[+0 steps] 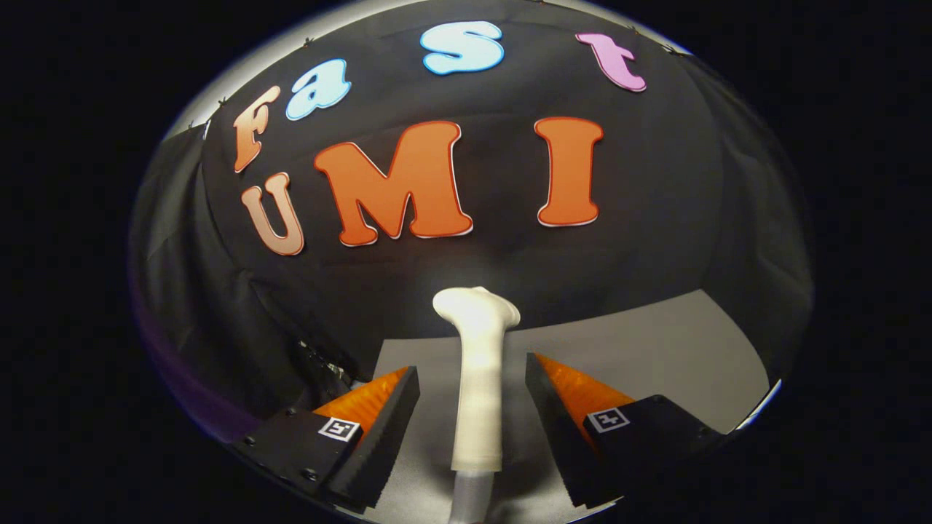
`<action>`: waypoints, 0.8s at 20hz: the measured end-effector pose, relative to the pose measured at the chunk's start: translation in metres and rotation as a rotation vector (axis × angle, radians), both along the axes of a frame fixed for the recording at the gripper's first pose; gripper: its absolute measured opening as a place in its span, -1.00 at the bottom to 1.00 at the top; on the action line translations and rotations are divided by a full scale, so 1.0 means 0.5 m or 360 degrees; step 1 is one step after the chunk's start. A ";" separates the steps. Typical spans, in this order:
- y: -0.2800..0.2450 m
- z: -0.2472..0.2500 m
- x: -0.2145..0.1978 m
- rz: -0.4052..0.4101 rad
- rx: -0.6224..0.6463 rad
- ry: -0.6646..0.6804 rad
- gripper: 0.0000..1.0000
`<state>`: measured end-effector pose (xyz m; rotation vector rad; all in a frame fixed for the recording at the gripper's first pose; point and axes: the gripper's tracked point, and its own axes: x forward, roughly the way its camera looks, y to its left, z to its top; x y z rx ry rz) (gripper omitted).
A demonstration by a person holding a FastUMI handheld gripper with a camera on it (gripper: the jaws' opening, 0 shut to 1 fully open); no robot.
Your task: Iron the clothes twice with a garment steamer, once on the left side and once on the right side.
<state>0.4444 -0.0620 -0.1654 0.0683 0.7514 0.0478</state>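
Black cloth [655, 240] hangs as the booth's wall across the whole background, draping down on one side in loose folds. Below it lies a flat grey tabletop [655, 349], bare beside the fingers. Standing upright on that surface is the white plastic garment steamer [477, 378], its slim handle rising to a flared head that overlaps the cloth. The gripper [472, 418] is spread wide, one finger on each side of the handle, neither touching it.
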 end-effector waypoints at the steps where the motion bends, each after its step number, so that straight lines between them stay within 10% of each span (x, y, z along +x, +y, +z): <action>1: 0.002 -0.020 0.005 0.0002 0.0016 0.0046 0.96; 7: 0.022 -0.092 0.003 0.0054 0.0082 0.0268 0.91; 11: 0.002 -0.089 -0.019 0.0020 0.0176 0.0408 0.05; 16: 0.017 -0.113 -0.021 -0.0017 0.0293 0.0384 -0.11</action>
